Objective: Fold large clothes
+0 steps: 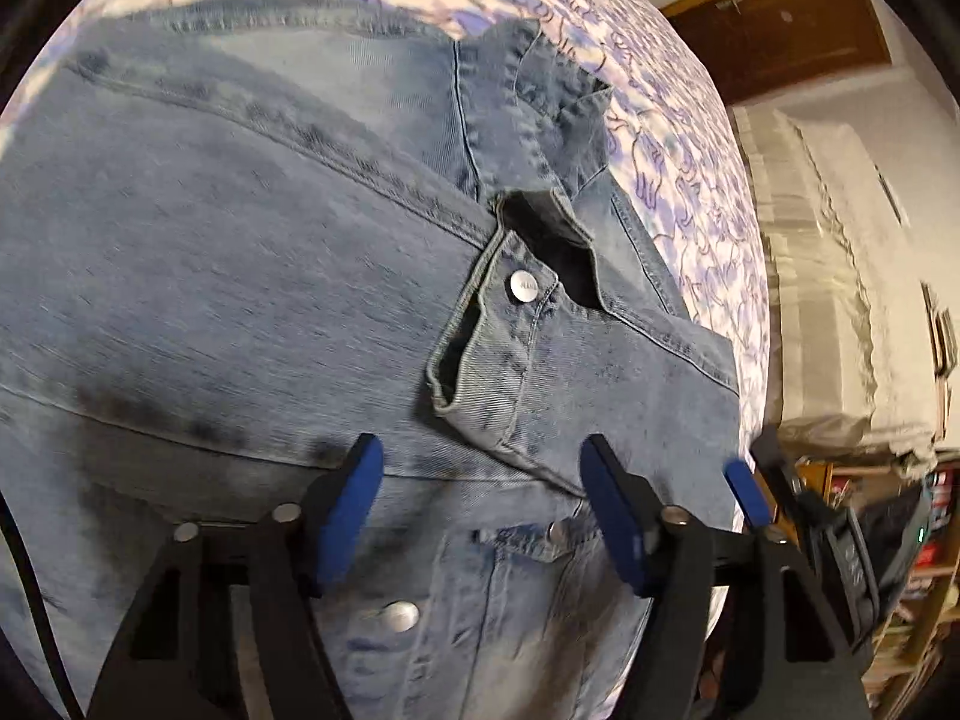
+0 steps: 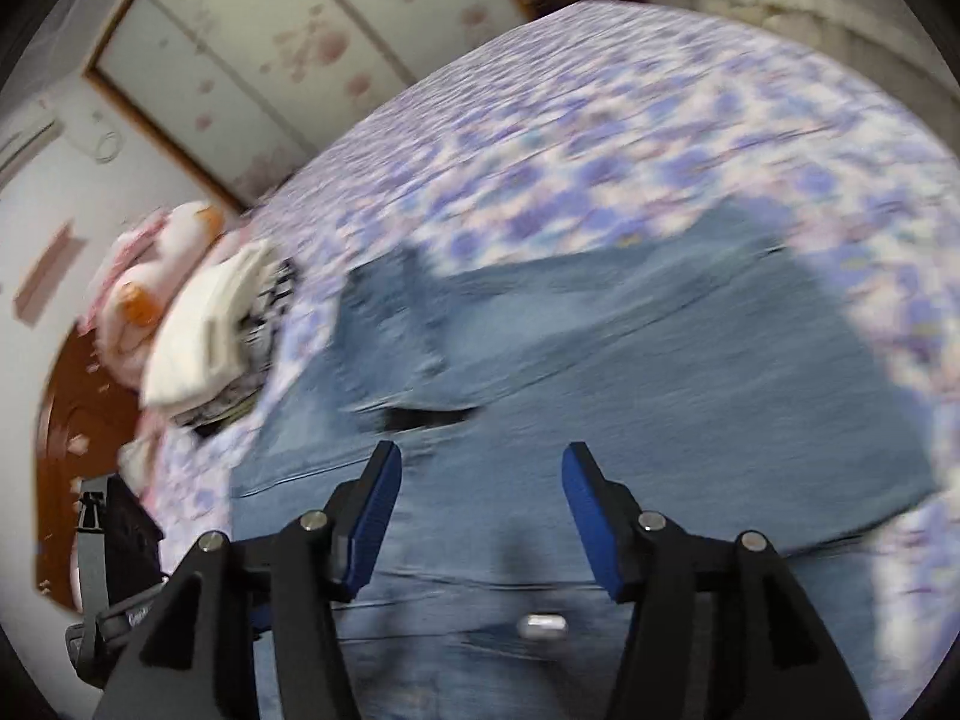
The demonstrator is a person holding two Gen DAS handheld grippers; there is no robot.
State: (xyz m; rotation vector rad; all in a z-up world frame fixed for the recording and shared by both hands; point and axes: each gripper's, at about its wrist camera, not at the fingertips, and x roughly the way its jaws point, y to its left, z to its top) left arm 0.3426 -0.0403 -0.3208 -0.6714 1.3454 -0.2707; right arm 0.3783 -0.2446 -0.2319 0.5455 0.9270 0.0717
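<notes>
Hand-held gripper over faded denim jacket

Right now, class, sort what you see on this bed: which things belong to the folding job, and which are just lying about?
Part of the job:
denim jacket
left gripper, open
right gripper, open

Just lying about:
floral bedsheet
white folded cloth
pink soft toy
bookshelf

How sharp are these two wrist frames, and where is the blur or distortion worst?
Left wrist view: mostly sharp, stitching and cuff snap button on the denim jacket readable; slight smear at the left edge; fisheye bulges the floral bedspread. Right wrist view: heavy motion blur; the jacket's seams streak, a snap smears into an oval, the bedspread pattern washes out; only the right gripper stays crisp.
</notes>
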